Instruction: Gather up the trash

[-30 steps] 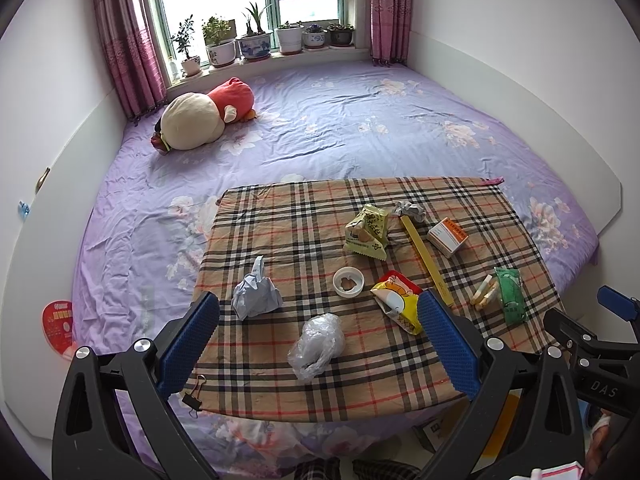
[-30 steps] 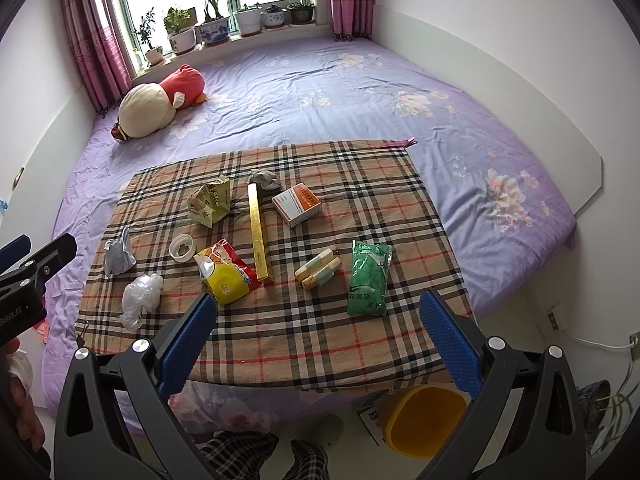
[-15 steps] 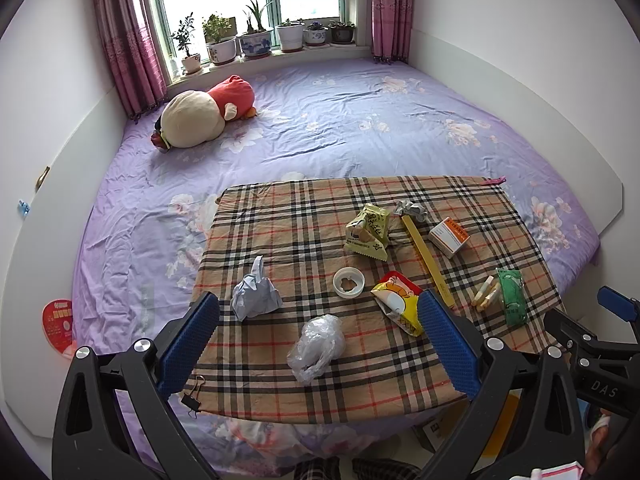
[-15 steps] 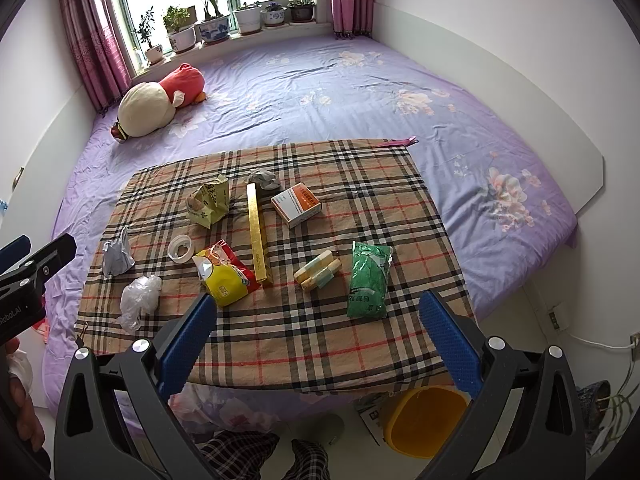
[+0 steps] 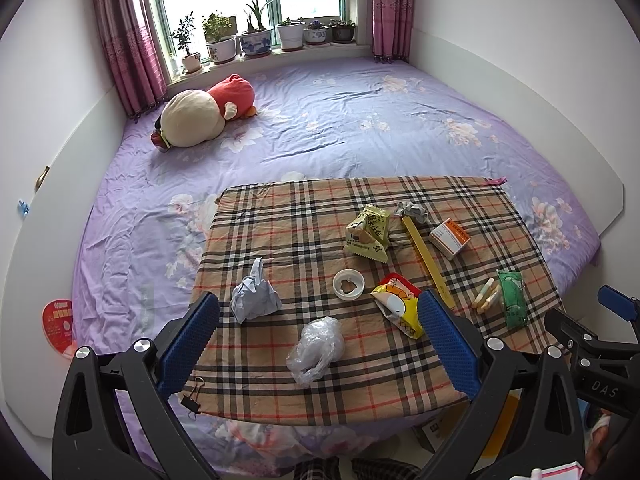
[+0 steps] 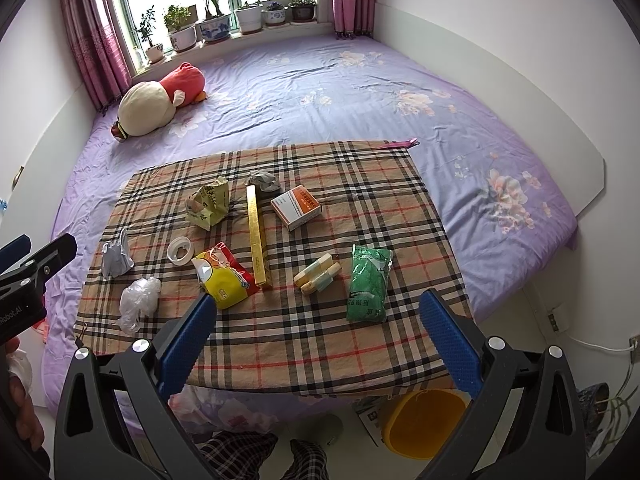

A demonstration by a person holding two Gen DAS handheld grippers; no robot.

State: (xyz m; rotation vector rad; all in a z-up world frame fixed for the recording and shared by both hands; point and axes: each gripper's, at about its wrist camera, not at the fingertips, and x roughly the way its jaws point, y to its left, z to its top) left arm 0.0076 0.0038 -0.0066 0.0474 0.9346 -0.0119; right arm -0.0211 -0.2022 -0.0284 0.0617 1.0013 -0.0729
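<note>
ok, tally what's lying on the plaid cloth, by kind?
Snack or foil packets (olive-green, yellow-red, green): 3
Crumpled wads (pale paper, clear plastic, grey): 3
Boxes (long yellow, orange-white): 2
White round lid: 1
Small wrapped sticks: 2
Total: 11

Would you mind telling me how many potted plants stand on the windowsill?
6, in a row along the sill: pots at and. The curtains may hide more at either end.

A matt woven plaid cloth (image 6: 360,216) is covering the bed, a thin clear plastic bag (image 5: 318,350) is crumpling glossily at its six o'clock edge, and crumpled paper (image 5: 254,300) is lying dull at nine o'clock.
</note>
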